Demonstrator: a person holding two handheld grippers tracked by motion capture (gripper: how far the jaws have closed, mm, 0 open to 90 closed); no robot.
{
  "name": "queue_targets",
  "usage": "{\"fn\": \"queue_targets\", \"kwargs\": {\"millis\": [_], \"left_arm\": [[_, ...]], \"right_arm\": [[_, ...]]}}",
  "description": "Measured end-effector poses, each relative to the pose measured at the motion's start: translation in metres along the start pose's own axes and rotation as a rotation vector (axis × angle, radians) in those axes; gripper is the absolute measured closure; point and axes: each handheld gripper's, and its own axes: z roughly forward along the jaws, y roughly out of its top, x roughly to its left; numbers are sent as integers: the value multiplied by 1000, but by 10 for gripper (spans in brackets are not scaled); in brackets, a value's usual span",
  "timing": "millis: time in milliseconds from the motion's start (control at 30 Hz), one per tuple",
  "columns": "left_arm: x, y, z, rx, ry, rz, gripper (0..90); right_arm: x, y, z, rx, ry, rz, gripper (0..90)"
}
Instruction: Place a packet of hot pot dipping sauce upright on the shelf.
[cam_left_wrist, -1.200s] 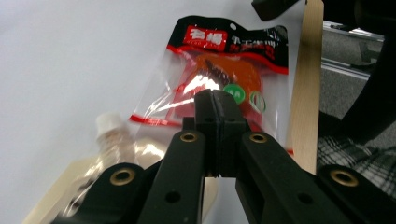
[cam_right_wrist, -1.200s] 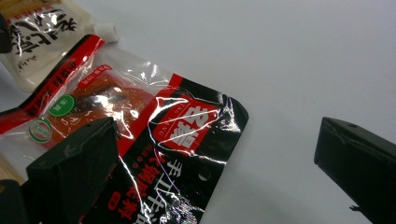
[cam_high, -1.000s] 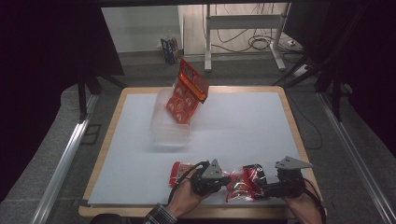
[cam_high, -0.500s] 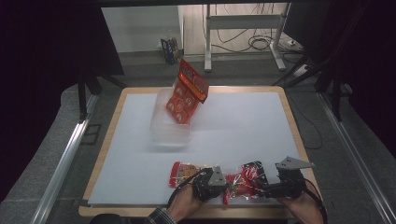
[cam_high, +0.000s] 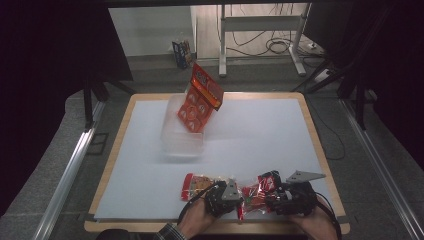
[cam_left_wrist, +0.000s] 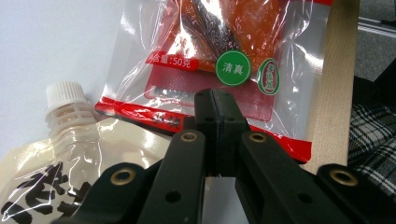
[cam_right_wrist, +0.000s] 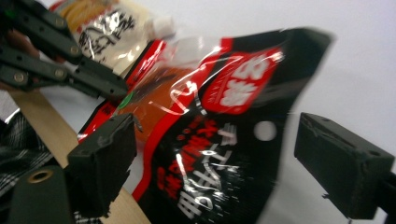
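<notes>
A red and black snack packet (cam_high: 254, 194) lies near the table's front edge, between my two grippers. My left gripper (cam_left_wrist: 217, 100) is shut, its jaw tips pinching the packet's (cam_left_wrist: 243, 70) red bottom edge. My right gripper (cam_right_wrist: 224, 158) is open, with the packet's (cam_right_wrist: 219, 140) black top end raised between its wide-apart jaws. In the high view the left gripper (cam_high: 239, 196) comes in from the left and the right gripper (cam_high: 269, 195) from the right. A cream spouted pouch (cam_high: 197, 184) (cam_left_wrist: 60, 154) (cam_right_wrist: 112, 28) lies just left of the packet.
A clear plastic container (cam_high: 181, 135) stands mid-table at the back, with an orange-red bag (cam_high: 201, 97) leaning up out of it. The wooden table rim (cam_high: 215, 226) runs right under both hands. A plaid sleeve (cam_left_wrist: 373, 135) sits beyond the edge.
Both hands have drawn slightly back toward the table's front edge, and the left gripper has edged closer to the red packet. The container and bag have not moved.
</notes>
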Motion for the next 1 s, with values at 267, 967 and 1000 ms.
{"fn": "queue_targets", "kwargs": {"millis": [267, 967, 1000], "left_arm": [[0, -1, 0, -3, -3, -5, 898], [2, -2, -1, -10, -8, -21, 898], [1, -2, -1, -9, -7, -21, 897]], "right_arm": [[10, 6, 8, 10, 77, -25, 217], [21, 20, 21, -21, 141, 58, 537], [20, 20, 22, -21, 147, 70, 546]]}}
